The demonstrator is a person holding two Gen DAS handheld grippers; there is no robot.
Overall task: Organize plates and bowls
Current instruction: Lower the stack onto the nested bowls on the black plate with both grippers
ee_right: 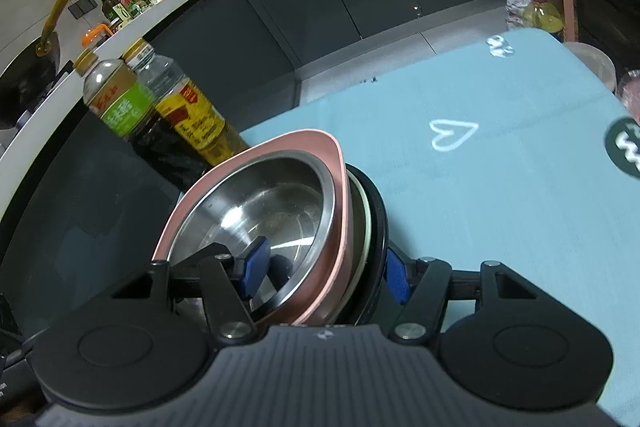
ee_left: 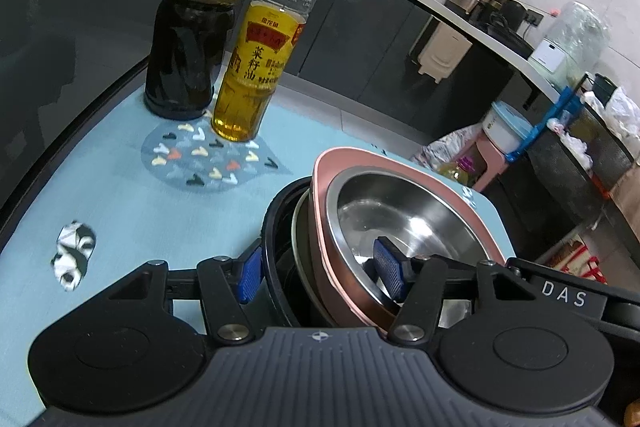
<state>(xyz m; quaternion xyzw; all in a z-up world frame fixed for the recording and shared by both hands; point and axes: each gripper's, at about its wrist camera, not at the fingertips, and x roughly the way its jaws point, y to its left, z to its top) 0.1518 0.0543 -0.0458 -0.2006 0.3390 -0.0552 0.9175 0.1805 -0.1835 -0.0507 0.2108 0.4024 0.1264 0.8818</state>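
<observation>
— Right, what does the left gripper [ee_left: 320, 273] have?

— The rim of the nested stack [ee_left: 320, 247]. One blue pad sits outside the black dish [ee_left: 272, 227] and the other inside the steel bowl [ee_left: 400, 211]. It reads as a pinch across every wall: black dish, a pale plate, the pink bowl [ee_left: 360, 155] and the steel bowl.

— And the right gripper [ee_right: 325, 271]?

— It mirrors that on the opposite rim, one pad inside the steel bowl and one outside the black dish. Its jaws are wide, but they are clamped on that same thick bundle, not empty.

— So which hand is nearer?

— Neither. Each one bites its own side and the stack spans the gap between them. The line from grip to grip is the axis that matters, and I judge any move must keep both hands in step or the bowls will slide apart.

— Pose?

— Both grippers tip down and forward, so the bowl's mouth faces each camera at a slant.

— Where is the stack?

— Over the blue tablecloth [ee_left: 120, 195], on the near side of the oil bottle [ee_left: 256, 75] and to its right. I cannot tell whether it is resting or lifted.

— Anything beyond?

— The vinegar bottle [ee_left: 192, 47] stands touching the oil bottle on its left. Past the oil bottle the cloth ends.
</observation>
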